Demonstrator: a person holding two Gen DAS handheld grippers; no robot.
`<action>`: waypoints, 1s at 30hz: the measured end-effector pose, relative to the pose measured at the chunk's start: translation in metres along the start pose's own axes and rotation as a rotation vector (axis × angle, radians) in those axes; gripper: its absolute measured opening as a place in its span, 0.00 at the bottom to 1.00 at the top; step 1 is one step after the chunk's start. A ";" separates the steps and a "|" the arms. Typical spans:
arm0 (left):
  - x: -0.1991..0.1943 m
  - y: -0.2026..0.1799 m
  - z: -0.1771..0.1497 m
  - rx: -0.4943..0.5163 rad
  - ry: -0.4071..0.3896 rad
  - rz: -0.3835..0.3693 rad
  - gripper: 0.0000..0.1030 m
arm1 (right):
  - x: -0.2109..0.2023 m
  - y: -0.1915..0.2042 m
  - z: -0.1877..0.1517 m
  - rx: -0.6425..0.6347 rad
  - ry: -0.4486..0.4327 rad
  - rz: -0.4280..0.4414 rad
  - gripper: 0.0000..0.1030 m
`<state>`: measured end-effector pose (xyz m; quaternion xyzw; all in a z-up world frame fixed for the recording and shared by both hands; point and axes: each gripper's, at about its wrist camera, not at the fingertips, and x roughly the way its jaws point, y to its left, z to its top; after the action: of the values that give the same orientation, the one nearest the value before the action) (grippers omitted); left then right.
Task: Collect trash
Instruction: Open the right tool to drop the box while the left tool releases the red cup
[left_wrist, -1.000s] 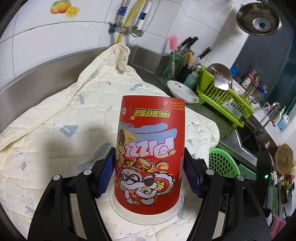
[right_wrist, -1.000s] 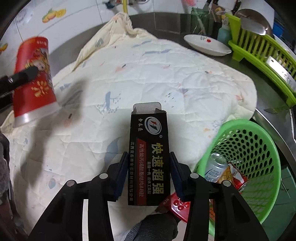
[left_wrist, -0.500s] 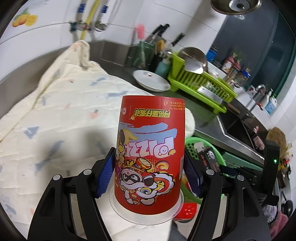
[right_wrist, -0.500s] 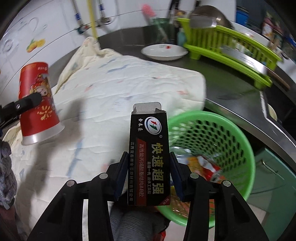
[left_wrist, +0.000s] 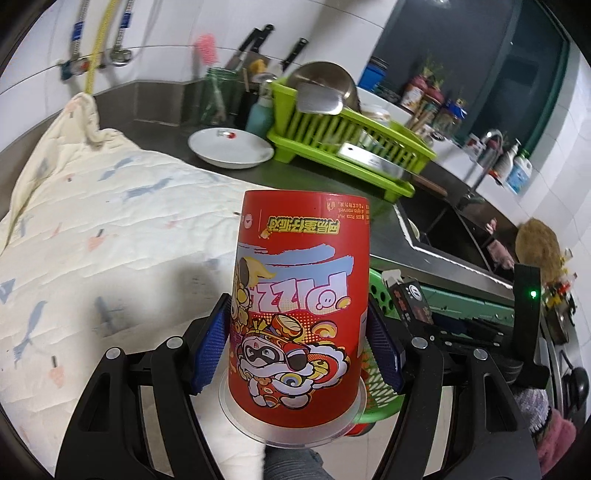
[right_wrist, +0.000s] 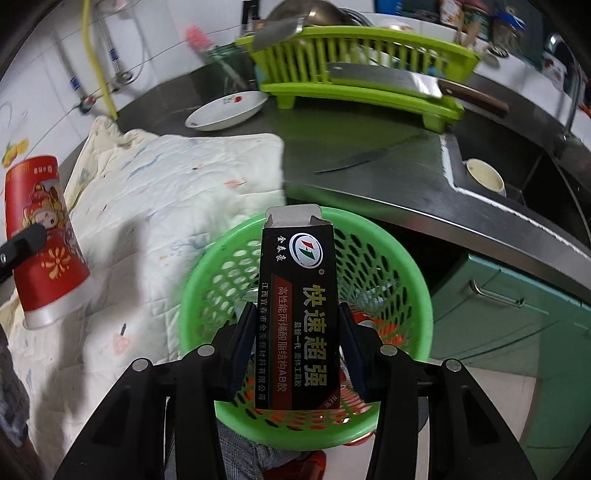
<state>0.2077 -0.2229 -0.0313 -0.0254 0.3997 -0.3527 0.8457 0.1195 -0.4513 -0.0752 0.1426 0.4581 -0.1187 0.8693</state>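
Note:
My left gripper (left_wrist: 300, 341) is shut on a red paper cup (left_wrist: 301, 306) held upside down, its clear lid toward the camera. The same red paper cup (right_wrist: 40, 236) shows at the left of the right wrist view, above the quilted cloth. My right gripper (right_wrist: 298, 336) is shut on a black glue box (right_wrist: 298, 310), which hangs right over the green plastic basket (right_wrist: 399, 266). The basket (left_wrist: 380, 384) peeks out behind the cup in the left wrist view, with the black glue box (left_wrist: 412, 301) above it. Wrappers lie inside the basket.
A cream quilted cloth (left_wrist: 96, 236) covers the steel counter's left part. Behind stand a white plate (left_wrist: 231, 147), a lime dish rack (left_wrist: 351, 147) with a cleaver (right_wrist: 384, 79), and a knife (right_wrist: 365, 157) on the bare counter. A sink (right_wrist: 517, 184) with a bowl lies right.
Both grippers swept to the right with their loads. The glue box went from over the cloth to over the basket; the cup moved toward the basket's edge.

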 end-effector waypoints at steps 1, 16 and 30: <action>0.004 -0.005 0.000 0.005 0.006 -0.003 0.66 | 0.000 -0.004 0.000 0.005 -0.001 -0.002 0.42; 0.063 -0.056 -0.013 0.064 0.108 -0.037 0.67 | -0.030 -0.033 -0.018 0.023 -0.065 -0.030 0.57; 0.094 -0.086 -0.023 0.110 0.178 -0.043 0.68 | -0.053 -0.056 -0.033 0.063 -0.113 -0.057 0.73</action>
<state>0.1826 -0.3400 -0.0812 0.0438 0.4526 -0.3931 0.7992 0.0458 -0.4880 -0.0565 0.1499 0.4080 -0.1657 0.8852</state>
